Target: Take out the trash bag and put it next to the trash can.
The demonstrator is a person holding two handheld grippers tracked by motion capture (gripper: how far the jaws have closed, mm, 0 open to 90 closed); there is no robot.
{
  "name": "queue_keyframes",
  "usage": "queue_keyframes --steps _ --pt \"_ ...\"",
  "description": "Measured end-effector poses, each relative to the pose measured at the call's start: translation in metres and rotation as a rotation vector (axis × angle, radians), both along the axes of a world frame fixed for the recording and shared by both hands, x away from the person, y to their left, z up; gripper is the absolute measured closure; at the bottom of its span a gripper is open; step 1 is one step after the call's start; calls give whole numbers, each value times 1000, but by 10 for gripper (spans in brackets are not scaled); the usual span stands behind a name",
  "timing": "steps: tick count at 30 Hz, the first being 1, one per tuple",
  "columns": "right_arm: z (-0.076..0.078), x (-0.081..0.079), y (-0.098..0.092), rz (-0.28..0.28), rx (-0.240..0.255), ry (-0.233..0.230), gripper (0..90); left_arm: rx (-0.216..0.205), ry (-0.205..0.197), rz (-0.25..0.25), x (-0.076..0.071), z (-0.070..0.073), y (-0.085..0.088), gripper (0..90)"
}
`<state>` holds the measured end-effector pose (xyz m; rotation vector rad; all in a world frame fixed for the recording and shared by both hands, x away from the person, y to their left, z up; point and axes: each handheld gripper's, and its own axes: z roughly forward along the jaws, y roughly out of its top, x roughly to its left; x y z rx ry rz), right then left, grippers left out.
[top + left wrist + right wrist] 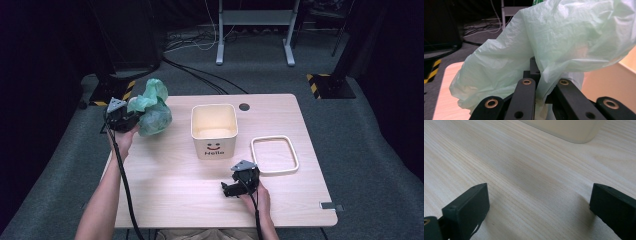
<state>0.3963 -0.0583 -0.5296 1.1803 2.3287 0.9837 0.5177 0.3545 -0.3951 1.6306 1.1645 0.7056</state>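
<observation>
A crumpled pale green plastic bag (152, 107) hangs above the table's far left corner, pinched in my left gripper (131, 119). In the left gripper view the bag (554, 42) billows over the jaws, and my left gripper (541, 87) is shut on a fold of it. A cream square bin (214, 130) with a smiley face and "Hello" stands mid-table, open at the top. Its cream rim frame (274, 155) lies flat to the right. My right gripper (227, 190) rests low near the table's front, open; the right gripper view has its jaws (539, 202) wide apart over bare wood.
The wooden table (170, 185) has a round cable hole (244, 106) at its far edge. A metal stand (255, 30) and cables lie on the dark floor beyond. The bin's bottom corner (571, 130) sits ahead of my right gripper.
</observation>
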Motion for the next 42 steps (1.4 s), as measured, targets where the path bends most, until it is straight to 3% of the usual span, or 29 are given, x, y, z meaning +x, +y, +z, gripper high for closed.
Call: queue_keyframes --steps 12,19,25,28,31,39,42 --pt "0 0 0 0 0 0 19 43 41 36 5 -9 -2 895" --pt "0 0 0 0 -1 -2 19 84 113 10 11 -28 -14 895" --pt "0 0 0 0 -4 -4 20 57 174 -15 13 -36 -21 893" --pt "0 0 0 -1 -4 -4 20 65 183 -25 12 -43 -24 892" --pt "0 0 0 -1 -4 -4 20 32 196 -33 10 -52 -24 888" --pt "0 0 0 -2 -4 -4 20 11 179 -58 -1 -64 -32 839" --pt "0 0 0 -1 -4 -4 21 -4 182 -58 -6 -65 -34 760"
